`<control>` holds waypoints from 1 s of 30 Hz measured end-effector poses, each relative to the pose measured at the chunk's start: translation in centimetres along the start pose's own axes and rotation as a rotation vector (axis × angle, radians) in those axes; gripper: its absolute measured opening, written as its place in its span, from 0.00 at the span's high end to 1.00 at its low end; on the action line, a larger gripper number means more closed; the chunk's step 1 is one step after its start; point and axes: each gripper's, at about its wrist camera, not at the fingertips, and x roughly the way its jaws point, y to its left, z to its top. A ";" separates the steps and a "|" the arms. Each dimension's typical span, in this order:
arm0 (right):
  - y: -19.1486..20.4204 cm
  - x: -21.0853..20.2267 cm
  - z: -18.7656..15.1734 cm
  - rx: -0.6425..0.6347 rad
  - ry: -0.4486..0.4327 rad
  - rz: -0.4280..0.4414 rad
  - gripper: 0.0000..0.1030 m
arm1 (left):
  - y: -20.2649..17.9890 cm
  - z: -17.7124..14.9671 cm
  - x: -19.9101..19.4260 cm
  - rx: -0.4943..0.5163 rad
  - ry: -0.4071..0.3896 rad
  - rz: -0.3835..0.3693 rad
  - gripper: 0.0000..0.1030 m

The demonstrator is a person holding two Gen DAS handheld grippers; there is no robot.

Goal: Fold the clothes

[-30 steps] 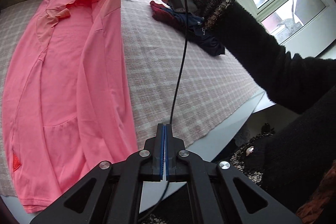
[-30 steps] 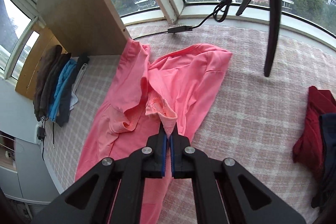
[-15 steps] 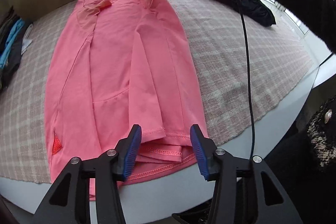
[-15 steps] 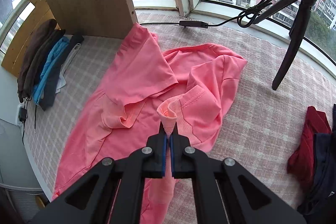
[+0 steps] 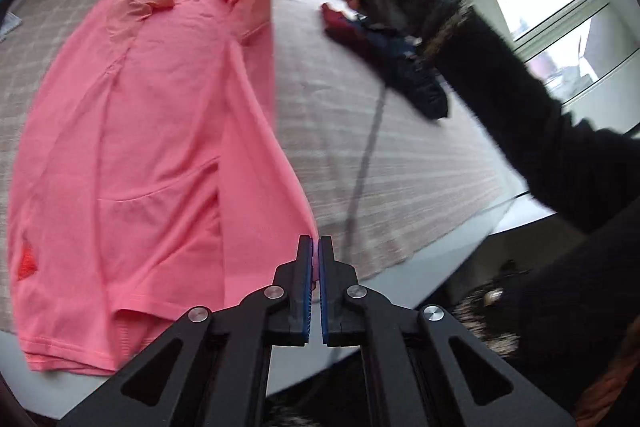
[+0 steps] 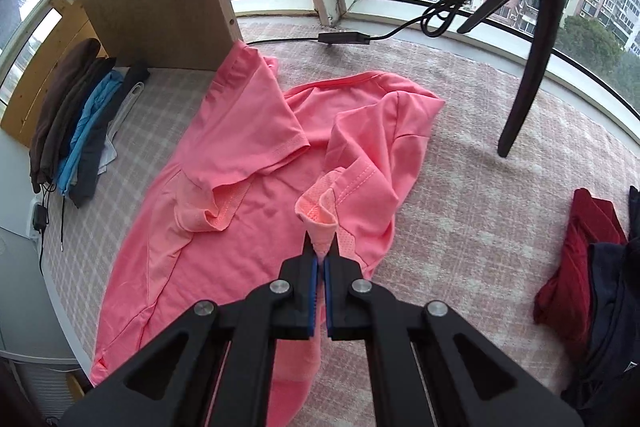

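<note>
Here the coral-pink short-sleeved knit shirt (image 5: 160,131) lies spread along the checked pink-and-white woven cover (image 5: 400,147), its long axis running from the hem at the near edge of the surface to the collar at the far end by the window. Its right side is already lifted off the cover into a long raised ridge, held at both ends. The left gripper (image 5: 314,259) is pinched shut on the hem corner at the near end; the right gripper (image 6: 320,259) is clamped on a bunched tuck of mesh fabric by the right sleeve at the far end. Both grips therefore sit on the shirt's right edge, with the body of the garment lying to their left. In my judgement the coming fold depends on carrying that edge leftwards across the body, both hands keeping parallel to the long axis. A dark red and navy heap of clothes (image 6: 588,267) lies well to the right, clear of the path.
</note>
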 end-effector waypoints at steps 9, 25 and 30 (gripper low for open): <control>1.4 -2.2 0.5 -0.014 -0.046 0.027 0.97 | 1.4 -1.6 1.1 -0.119 -0.024 -0.081 0.98; 9.8 8.4 2.0 -0.125 0.115 0.032 0.96 | 9.0 -6.7 -3.1 -0.303 -0.122 0.177 0.98; 7.3 5.7 2.0 -0.036 0.123 0.183 0.82 | 9.8 -7.4 -3.5 -0.333 -0.034 0.215 0.97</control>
